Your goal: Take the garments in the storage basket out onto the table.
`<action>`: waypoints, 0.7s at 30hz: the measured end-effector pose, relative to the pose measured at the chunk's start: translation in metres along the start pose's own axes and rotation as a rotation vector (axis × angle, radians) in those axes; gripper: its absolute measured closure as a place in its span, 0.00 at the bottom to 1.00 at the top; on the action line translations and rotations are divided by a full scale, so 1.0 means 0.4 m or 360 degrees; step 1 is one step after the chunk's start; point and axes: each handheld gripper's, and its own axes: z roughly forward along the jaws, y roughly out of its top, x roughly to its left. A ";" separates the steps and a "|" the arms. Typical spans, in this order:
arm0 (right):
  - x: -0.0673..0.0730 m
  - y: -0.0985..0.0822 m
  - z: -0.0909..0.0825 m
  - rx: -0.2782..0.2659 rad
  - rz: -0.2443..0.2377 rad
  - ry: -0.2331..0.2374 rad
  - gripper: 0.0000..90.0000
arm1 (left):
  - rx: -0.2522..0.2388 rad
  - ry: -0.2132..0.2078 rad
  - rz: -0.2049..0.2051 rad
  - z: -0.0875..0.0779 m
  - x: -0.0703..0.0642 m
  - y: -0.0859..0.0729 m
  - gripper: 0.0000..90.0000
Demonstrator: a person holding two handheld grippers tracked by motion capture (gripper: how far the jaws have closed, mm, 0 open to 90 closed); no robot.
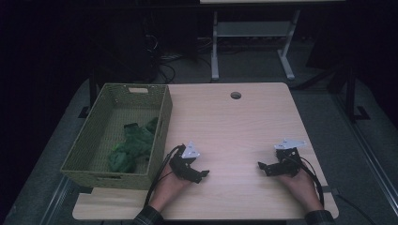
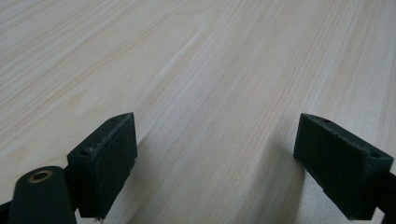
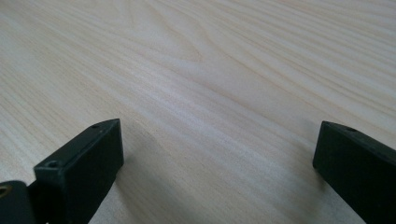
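Observation:
A woven olive basket stands on the left part of the wooden table, and a crumpled green cloth lies inside it. My left gripper rests on the table just right of the basket's near corner, held by a hand, its tips turned toward the middle. It is open, with bare wood between the pads. My right gripper rests near the table's right front, tips turned left. It too stands open over bare wood.
A round cable hole sits near the table's far edge. Beyond the table stands a white desk frame on a dark floor with cables. Bare tabletop stretches between the two grippers and toward the far edge.

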 end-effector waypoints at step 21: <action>0.000 0.000 0.000 0.0002 0.0003 -0.0002 0.02 | -0.0017 0.0023 -0.0064 -0.022 -0.003 0.010 0.15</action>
